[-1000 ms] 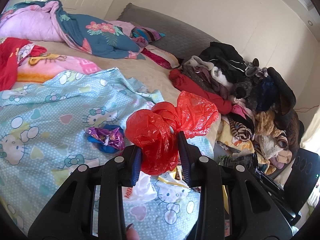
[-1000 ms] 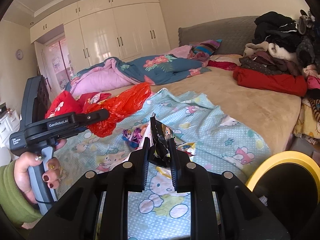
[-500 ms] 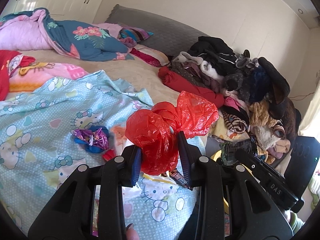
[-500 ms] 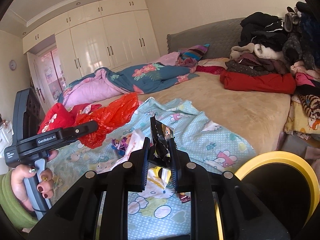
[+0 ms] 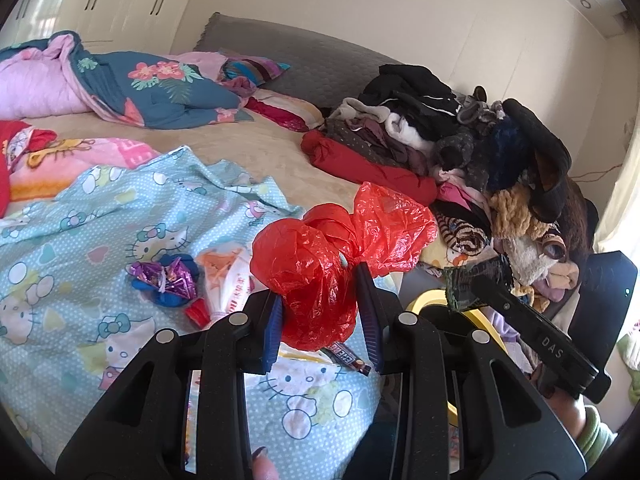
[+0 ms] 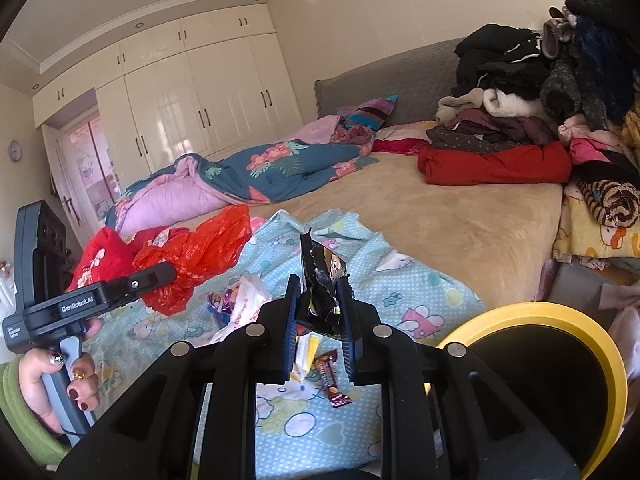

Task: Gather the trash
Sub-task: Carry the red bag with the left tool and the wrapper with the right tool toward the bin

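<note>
My left gripper (image 5: 320,320) is shut on a crumpled red plastic bag (image 5: 328,256), held above the blue Hello Kitty sheet (image 5: 80,240). My right gripper (image 6: 318,316) is shut on a black snack wrapper (image 6: 322,280); it also shows at the right of the left wrist view (image 5: 476,280). A yellow-rimmed black bin (image 6: 592,344) stands at the bed's foot, lower right of the right gripper. On the sheet lie a purple foil wrapper (image 5: 164,276), a white and orange packet (image 5: 228,280), a brown candy bar wrapper (image 6: 332,380) and a yellow wrapper (image 6: 306,354).
A pile of clothes (image 5: 460,140) covers the right side of the bed. A pink and blue floral duvet (image 5: 120,84) lies at the far end by white wardrobes (image 6: 192,108). The bed's beige middle (image 6: 440,216) is bare.
Both grippers have drifted right toward the bed's foot with their loads still held. The yellow bin rim looms larger, and the right gripper has come into the left wrist view.
</note>
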Tool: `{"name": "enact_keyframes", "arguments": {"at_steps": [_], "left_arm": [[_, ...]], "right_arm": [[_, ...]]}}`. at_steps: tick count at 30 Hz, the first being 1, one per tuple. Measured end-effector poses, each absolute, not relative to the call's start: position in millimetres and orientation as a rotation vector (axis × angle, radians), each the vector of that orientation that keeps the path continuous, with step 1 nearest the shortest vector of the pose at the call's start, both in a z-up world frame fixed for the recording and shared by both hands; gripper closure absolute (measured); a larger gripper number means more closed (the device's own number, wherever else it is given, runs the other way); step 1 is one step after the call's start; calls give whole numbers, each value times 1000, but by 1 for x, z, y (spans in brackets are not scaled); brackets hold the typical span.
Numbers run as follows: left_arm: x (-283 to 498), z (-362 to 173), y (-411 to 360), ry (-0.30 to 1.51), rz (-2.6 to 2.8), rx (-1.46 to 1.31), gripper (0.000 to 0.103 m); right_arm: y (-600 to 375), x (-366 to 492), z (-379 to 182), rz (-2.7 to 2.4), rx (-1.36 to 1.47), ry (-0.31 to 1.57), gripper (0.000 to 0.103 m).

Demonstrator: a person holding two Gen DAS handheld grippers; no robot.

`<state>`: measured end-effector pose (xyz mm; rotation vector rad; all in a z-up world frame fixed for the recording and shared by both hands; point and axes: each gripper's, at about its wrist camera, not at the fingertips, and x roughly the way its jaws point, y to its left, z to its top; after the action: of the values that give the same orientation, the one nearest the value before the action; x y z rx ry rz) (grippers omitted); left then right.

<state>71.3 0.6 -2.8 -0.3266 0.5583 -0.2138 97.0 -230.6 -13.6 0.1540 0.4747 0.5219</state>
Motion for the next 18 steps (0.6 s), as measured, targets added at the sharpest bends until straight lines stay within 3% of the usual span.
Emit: {"name": "enact_keyframes", "arguments": {"at_steps": [18], "left_arm": [[70, -11, -42, 597, -281, -246, 77]], "right_arm": [[-280, 102, -20, 430, 235, 482, 85]]}}
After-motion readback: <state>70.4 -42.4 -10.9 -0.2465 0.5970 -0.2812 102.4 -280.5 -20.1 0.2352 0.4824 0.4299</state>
